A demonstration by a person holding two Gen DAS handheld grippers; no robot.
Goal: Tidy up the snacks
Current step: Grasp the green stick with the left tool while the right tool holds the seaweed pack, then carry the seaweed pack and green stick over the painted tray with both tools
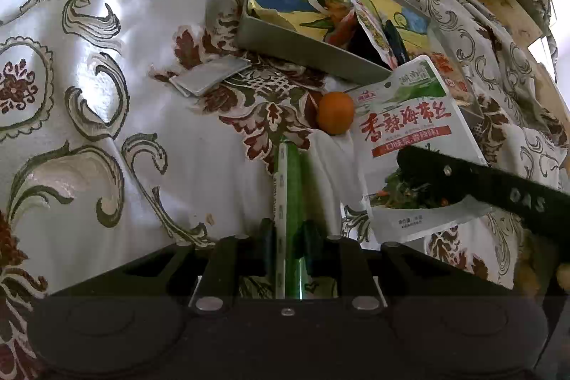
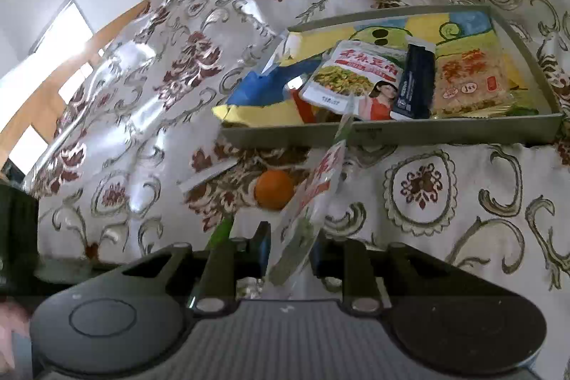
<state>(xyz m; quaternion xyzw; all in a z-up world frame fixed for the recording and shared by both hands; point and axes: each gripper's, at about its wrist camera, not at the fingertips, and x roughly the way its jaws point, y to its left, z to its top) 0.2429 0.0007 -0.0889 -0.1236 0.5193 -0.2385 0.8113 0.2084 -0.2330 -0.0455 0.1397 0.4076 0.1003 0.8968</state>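
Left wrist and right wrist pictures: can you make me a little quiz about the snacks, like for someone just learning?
1. True or false: the orange lies inside the box.
2. What is clamped in the left gripper? A) a green packet B) a spoon C) a banana
3. What colour is the slim packet lying in the box between two paler ones?

Key: 1 false, it sits on the tablecloth in front of the box. 2 A. 3 black.
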